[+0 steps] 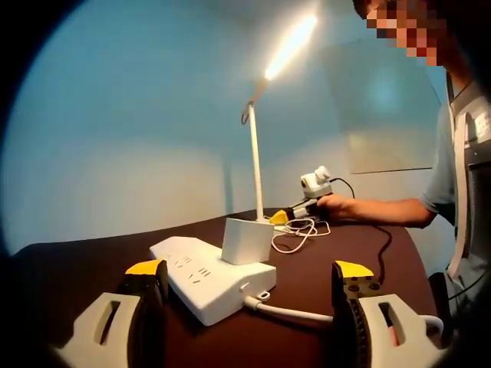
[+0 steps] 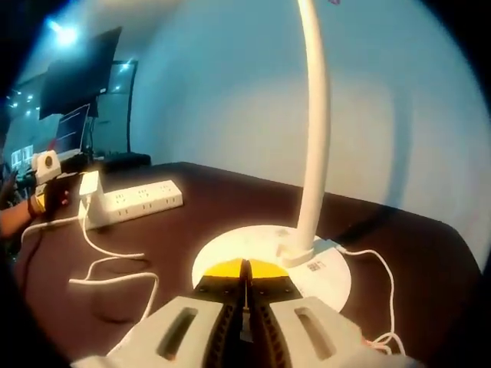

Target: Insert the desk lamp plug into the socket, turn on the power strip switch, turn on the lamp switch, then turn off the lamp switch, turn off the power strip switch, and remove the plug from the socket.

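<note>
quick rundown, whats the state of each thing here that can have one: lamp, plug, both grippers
desk lamp: on, its head glows brightly
plug: seated in the power strip
left gripper: open, holding nothing, jaws either side of the strip's end
right gripper: shut, tips on the lamp base
power strip switch: cannot make it out

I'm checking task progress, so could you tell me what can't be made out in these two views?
- Power strip switch position: too small, left gripper view.
- Lamp switch: hidden under the shut right gripper, right gripper view.
- Lamp head: cut off by the top edge, right gripper view.
- Plug prongs: hidden by its body, left gripper view.
</note>
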